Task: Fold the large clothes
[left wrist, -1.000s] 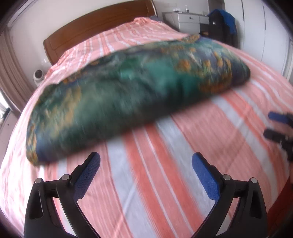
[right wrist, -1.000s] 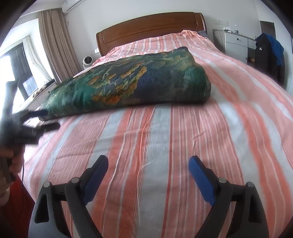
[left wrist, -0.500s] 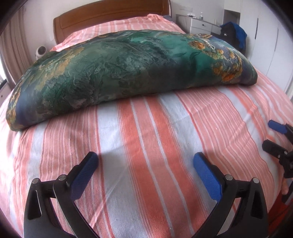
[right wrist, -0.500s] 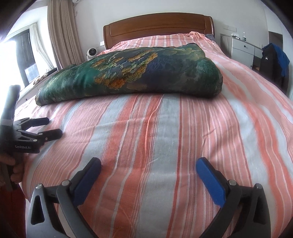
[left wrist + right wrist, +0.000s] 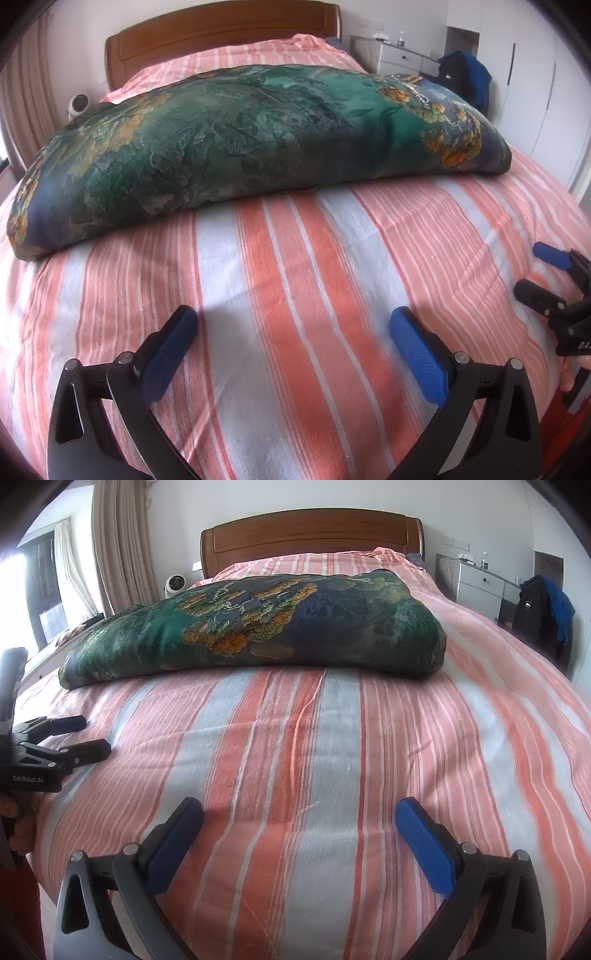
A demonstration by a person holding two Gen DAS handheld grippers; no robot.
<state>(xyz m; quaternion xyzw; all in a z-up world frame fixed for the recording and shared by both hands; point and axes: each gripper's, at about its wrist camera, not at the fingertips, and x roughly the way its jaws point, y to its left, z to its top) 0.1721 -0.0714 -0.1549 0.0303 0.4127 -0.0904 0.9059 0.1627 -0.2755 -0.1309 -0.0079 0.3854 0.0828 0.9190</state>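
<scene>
A large green quilt with orange and blue flower patterns (image 5: 258,140) lies folded in a thick bundle across the middle of the bed; it also shows in the right wrist view (image 5: 266,624). My left gripper (image 5: 293,325) is open and empty, low over the striped sheet in front of the quilt, well short of it. My right gripper (image 5: 299,812) is open and empty, also low over the sheet near the foot of the bed. Each gripper shows at the edge of the other's view: the right one (image 5: 543,273), the left one (image 5: 85,734).
The bed has an orange, white and grey striped sheet (image 5: 295,277) and a wooden headboard (image 5: 310,535). A white fan (image 5: 175,583) and curtains (image 5: 118,546) stand at the left. A white dresser (image 5: 476,579) and dark clothing on a chair (image 5: 546,609) stand at the right.
Both grippers have dropped lower and levelled toward the bed, so the quilt now looks nearer and higher in view. Both stay open and empty. The quilt has not moved.
</scene>
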